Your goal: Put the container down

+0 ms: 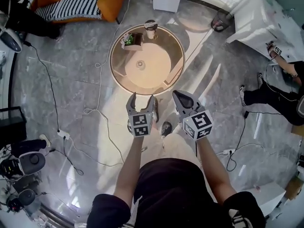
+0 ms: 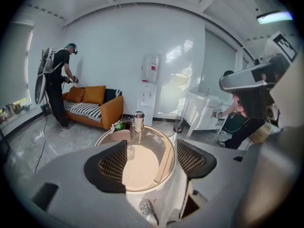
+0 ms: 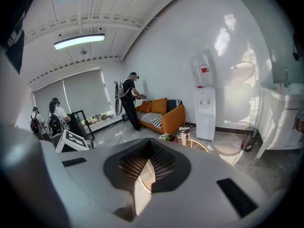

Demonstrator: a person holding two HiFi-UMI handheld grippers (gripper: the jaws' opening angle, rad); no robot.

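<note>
The container [image 1: 151, 28], a pale cup with a dark lid, stands upright at the far edge of a round glass-topped counter [image 1: 178, 56]. Neither gripper touches it. Just beside it on the counter sits a small potted plant [image 1: 131, 40], and a small round thing [image 1: 140, 64] lies near the middle of the top.

The person stands on the grey stone floor [image 1: 71, 89] on the near side of the counter and holds both grippers out in front, short of its rim. The left gripper [image 1: 142, 98] points toward the counter. Its fingers [image 2: 114, 163] are spread wide with nothing between them, and through the gap its own view shows the counter top with the container beyond. The right gripper [image 1: 178, 96] is close beside it. Its fingers [image 3: 164, 163] are pressed together at the tips and pinch nothing.

Beyond the counter stands an orange sofa [image 1: 111, 1] with a striped cushion. A white water dispenser [image 3: 205, 113] stands against the wall, with a dark wire bin [image 1: 221, 20] near it. A white cable [image 1: 102, 122] trails across the floor to the left of the counter.
</note>
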